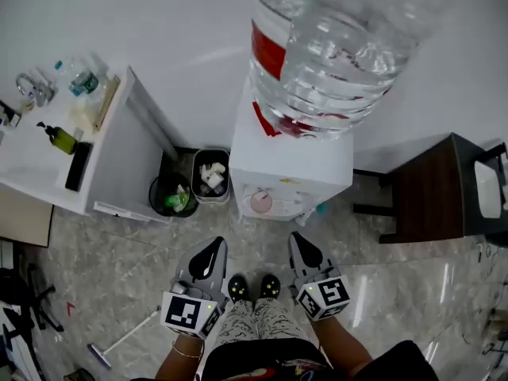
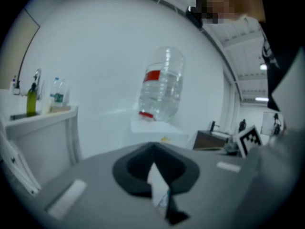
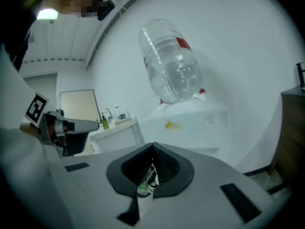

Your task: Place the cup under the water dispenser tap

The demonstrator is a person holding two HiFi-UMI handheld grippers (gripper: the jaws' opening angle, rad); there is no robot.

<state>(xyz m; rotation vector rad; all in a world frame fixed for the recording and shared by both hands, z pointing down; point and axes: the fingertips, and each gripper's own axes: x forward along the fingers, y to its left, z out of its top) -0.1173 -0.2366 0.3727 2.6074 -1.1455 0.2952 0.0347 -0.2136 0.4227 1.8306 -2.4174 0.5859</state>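
**A:** White plastic, mostly. A water dispenser (image 1: 290, 165) stands against a pale wall with a big clear bottle (image 1: 333, 46), red label on it, upended on top. What are the hands doing?

**B:** The person stands facing it on a marbled floor (image 1: 111, 292). The left gripper (image 1: 208, 252) and the right gripper (image 1: 304, 248) are side by side and well short of the dispenser. Each gripper's own view looks at the dispenser and the bottle from lower down.

**A:** And the fingers?

**B:** Pressed together on both. The left fingers (image 2: 155, 175) meet in a thin pale wedge, and so do the right fingers (image 3: 151, 168). Neither pair holds anything.

**A:** So where is the cup?

**B:** I can't say for certain. Seen from above, there is a pale pink round shape (image 1: 260, 202) low on the dispenser's front. It could be the cup under the tap, or only a part of the machine.

**A:** Anything else nearby?

**B:** Two small bins (image 1: 210, 175) sit just left of the dispenser. Further left is a white tabletop (image 1: 32, 165) with bottles on it, and on the right a dark wooden side table (image 1: 432, 189).

**A:** How far along is it, then?

**B:** I'd say either the cup is already placed, or it hasn't been fetched yet. Nothing is in hand.
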